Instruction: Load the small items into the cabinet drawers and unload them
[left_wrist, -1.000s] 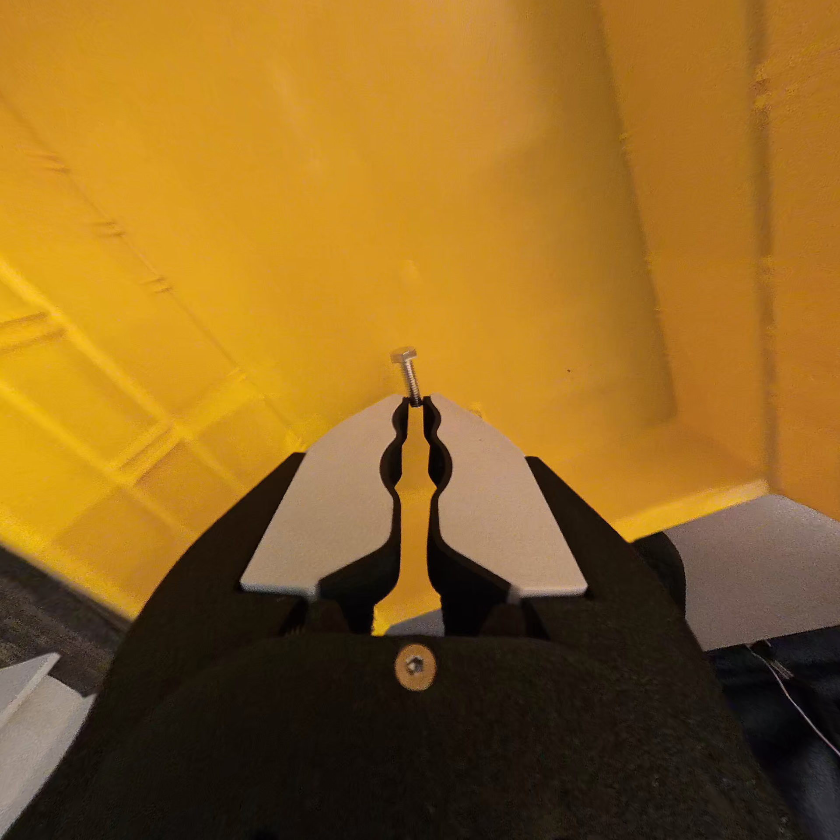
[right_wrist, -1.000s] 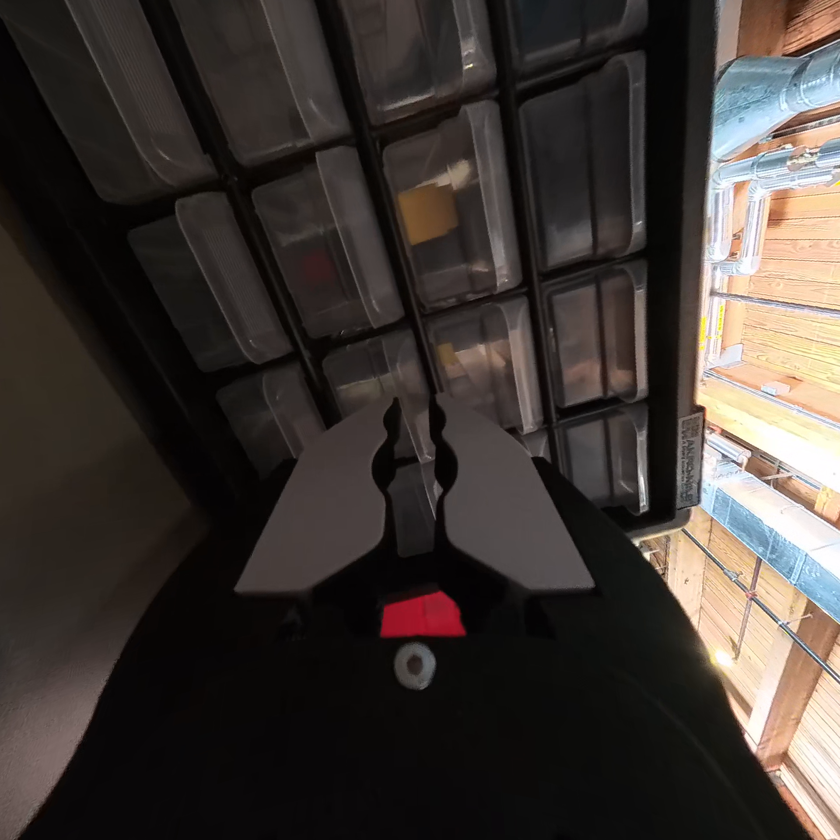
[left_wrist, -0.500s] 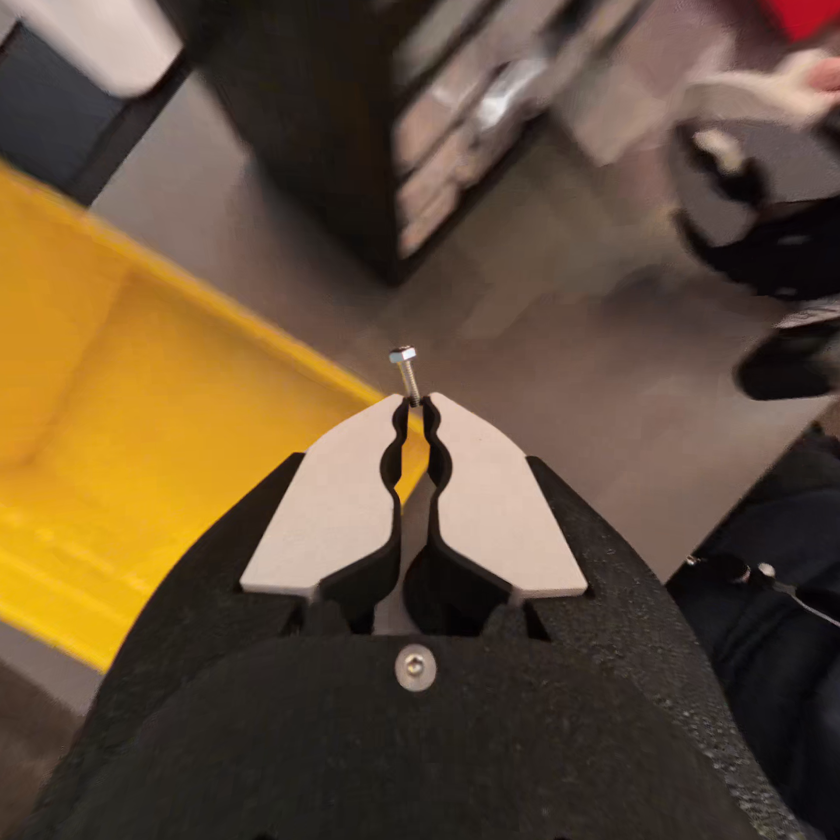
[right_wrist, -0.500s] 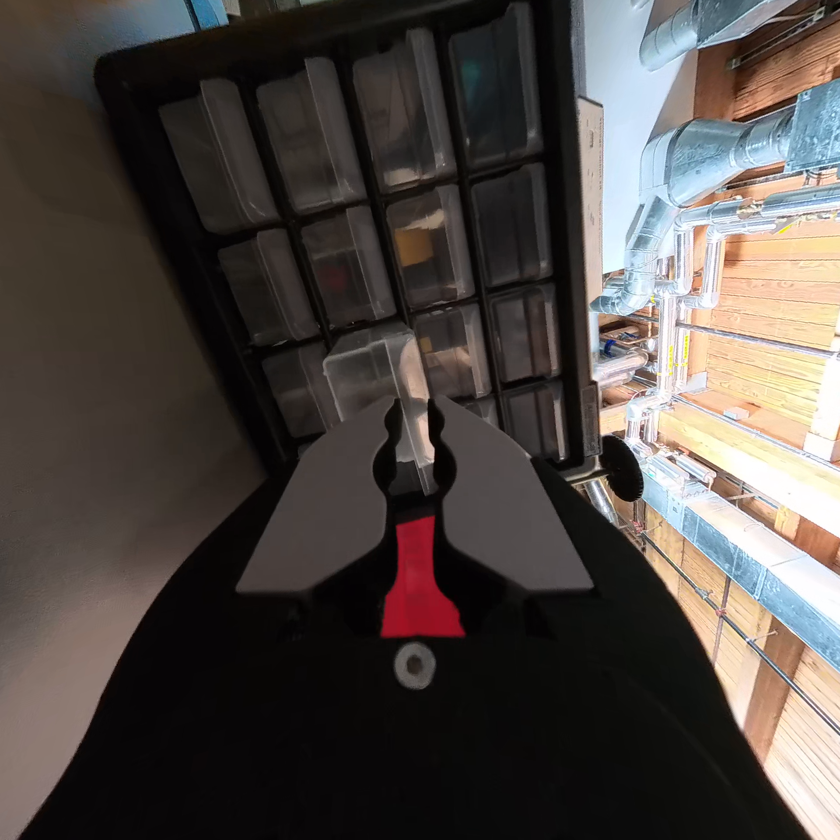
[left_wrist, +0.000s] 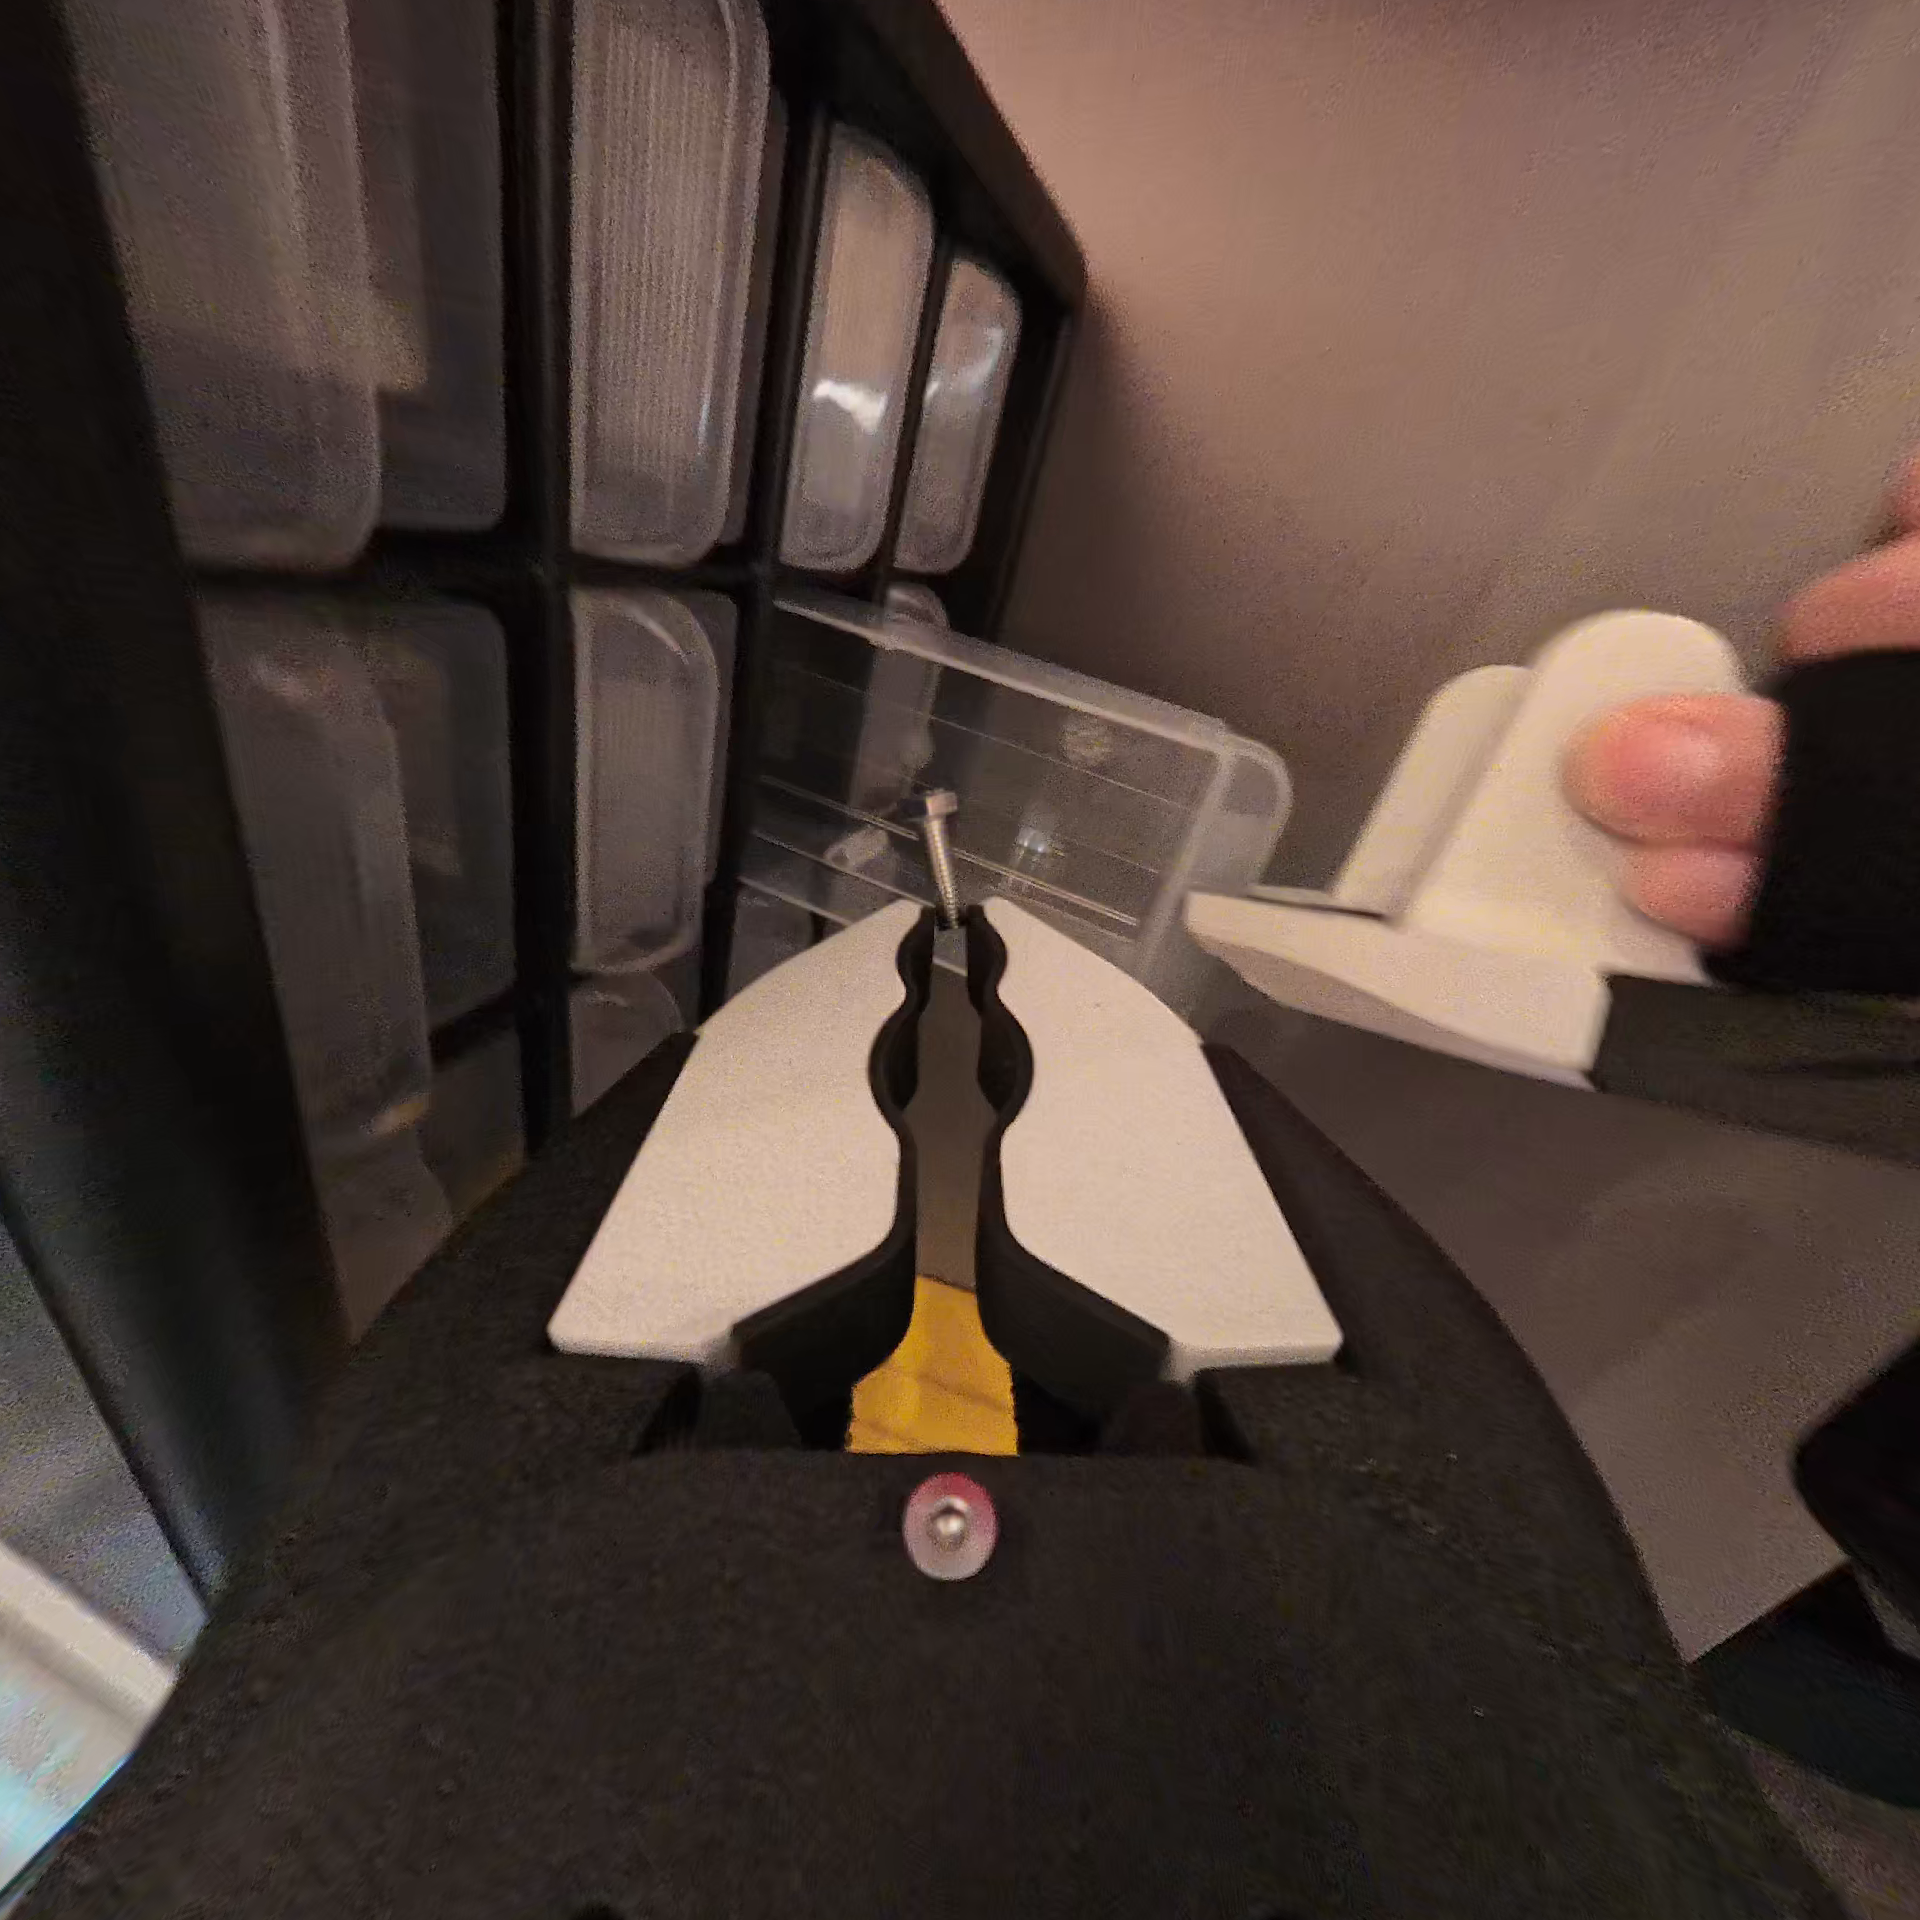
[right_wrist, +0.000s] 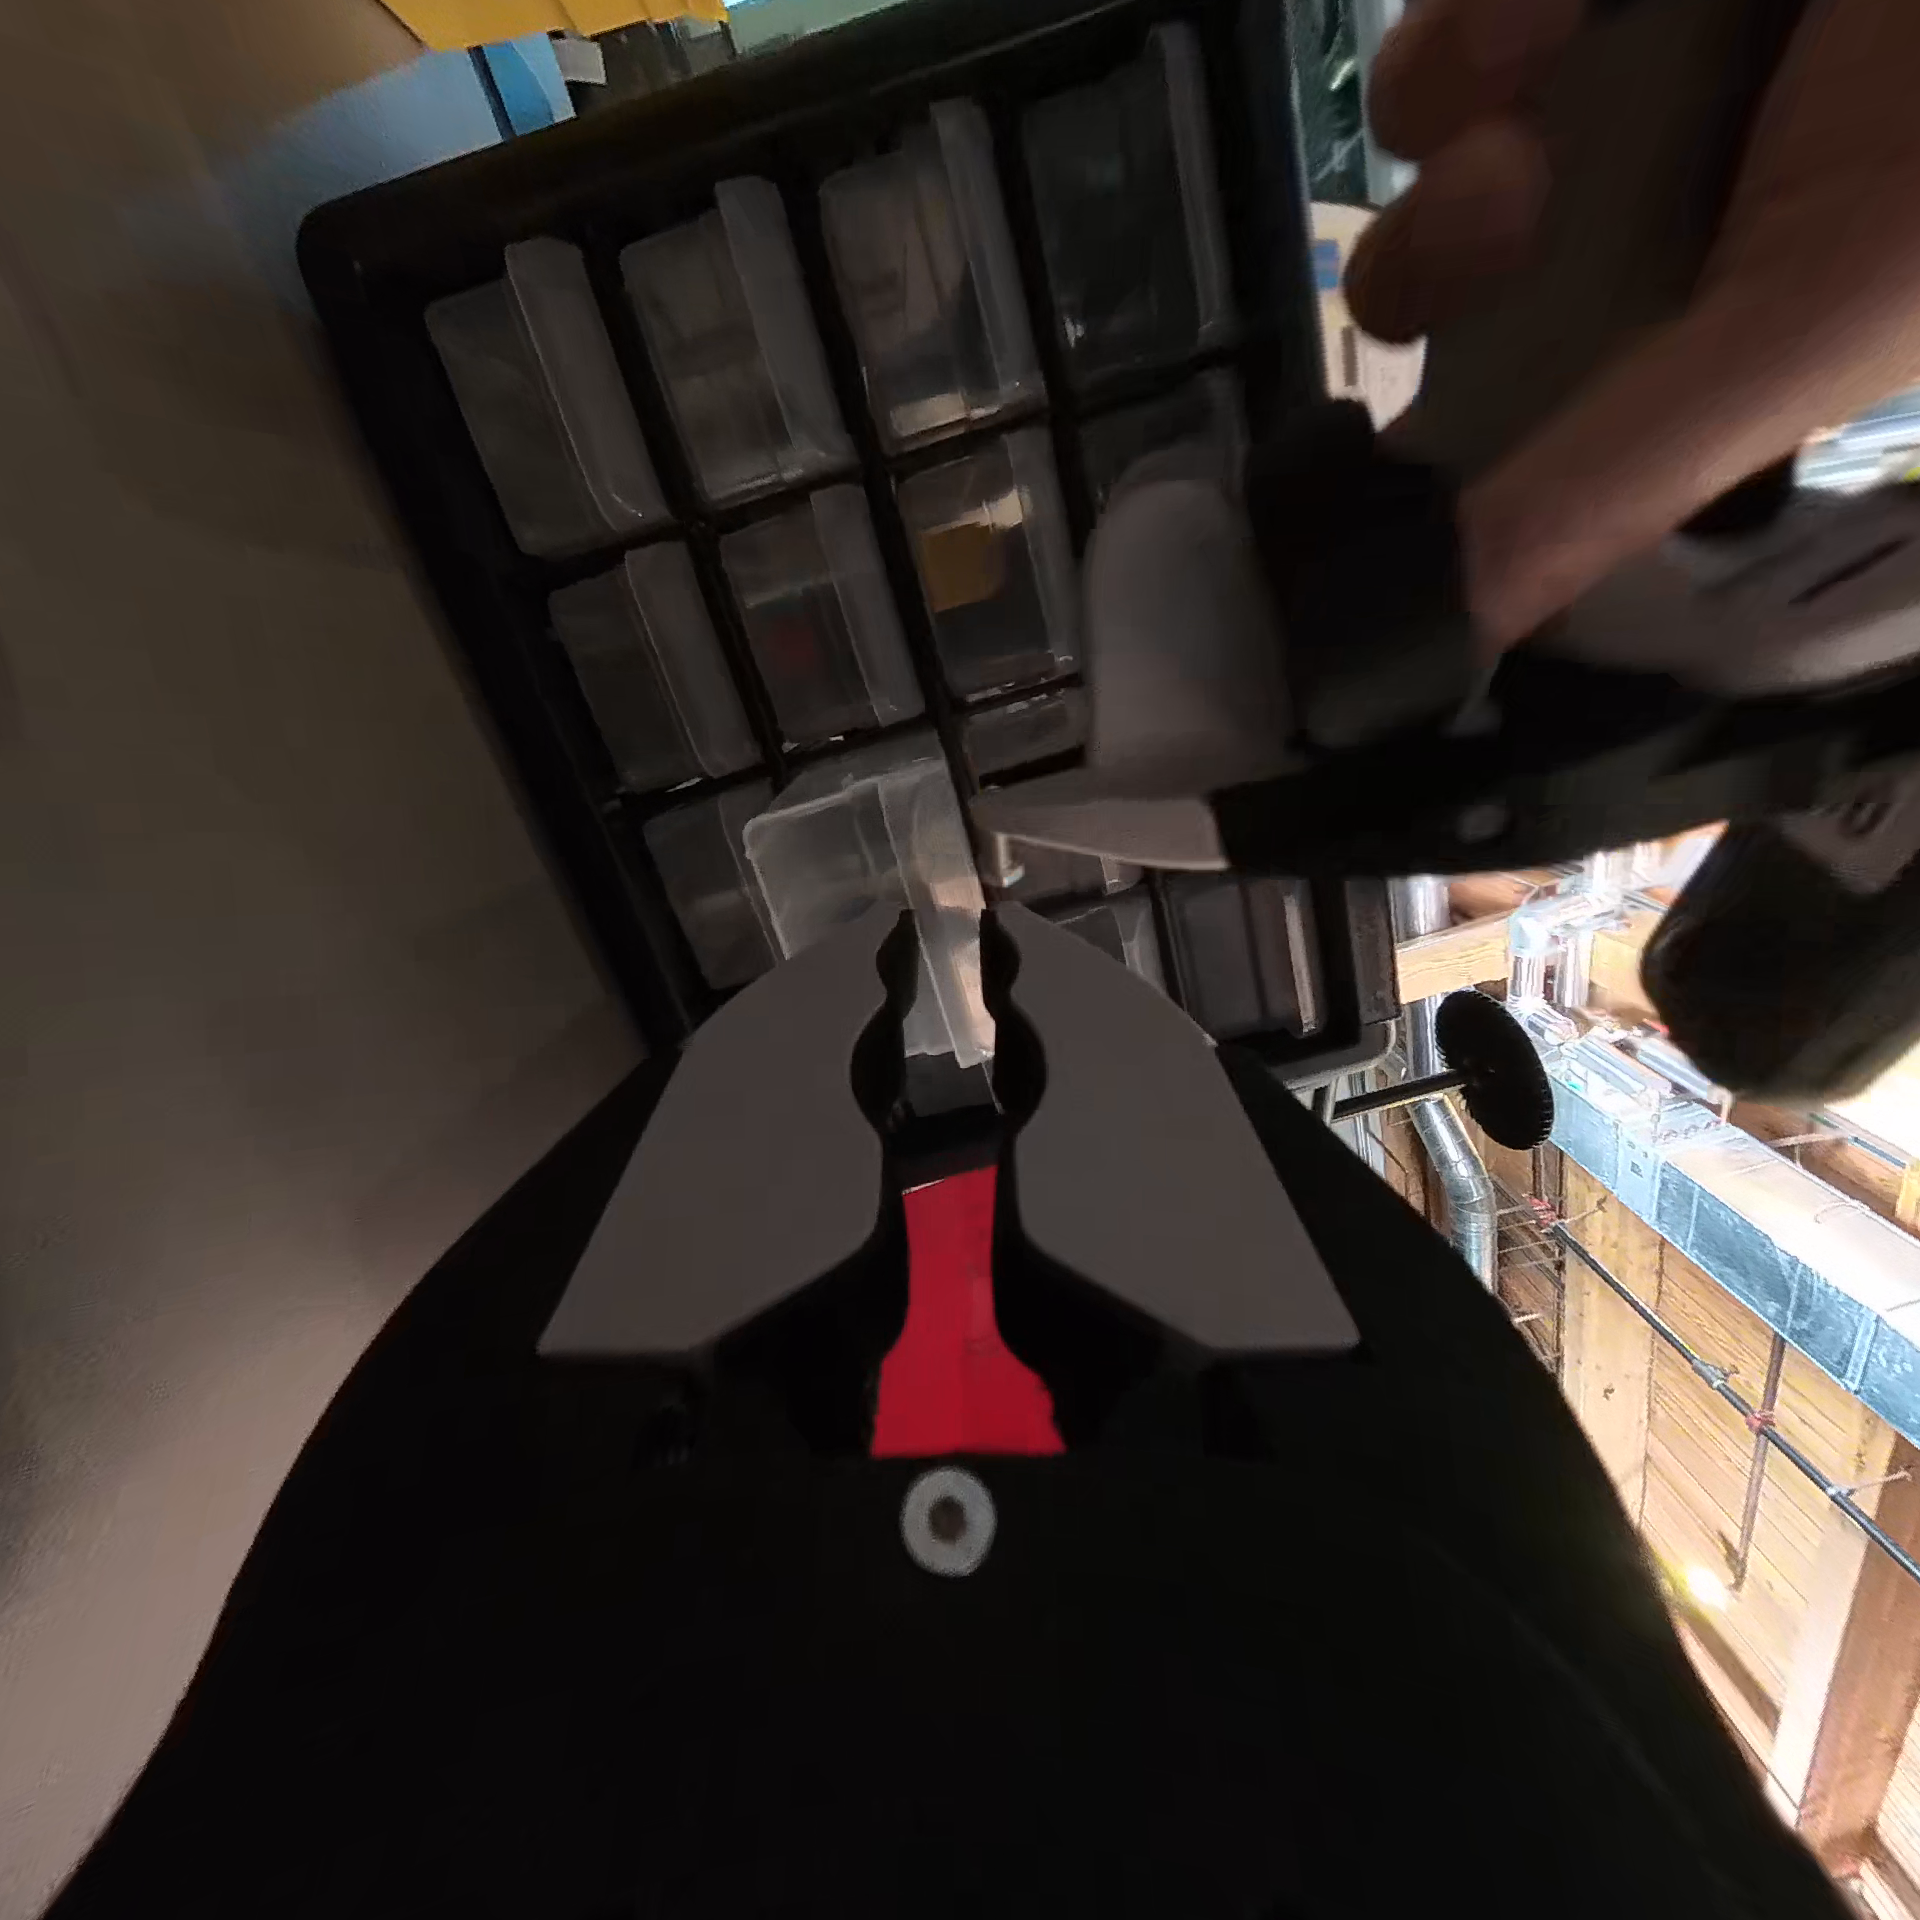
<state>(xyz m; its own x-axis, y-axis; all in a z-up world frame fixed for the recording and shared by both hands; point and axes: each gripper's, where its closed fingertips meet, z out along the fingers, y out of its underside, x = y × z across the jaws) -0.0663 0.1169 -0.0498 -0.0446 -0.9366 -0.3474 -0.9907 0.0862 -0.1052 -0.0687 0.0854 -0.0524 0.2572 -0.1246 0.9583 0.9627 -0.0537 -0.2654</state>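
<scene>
Bolt (left_wrist: 942, 864) pinched in my left gripper (left_wrist: 951, 914); right gripper (right_wrist: 948, 920) clamps drawer (left_wrist: 1003, 777) handle. I'd carry bolt over open top, unclench low.

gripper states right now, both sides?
Left gripper: closed on a small bolt, pinched by its shank at the fingertips.
Right gripper: closed on the handle of the pulled-out clear drawer.
</scene>
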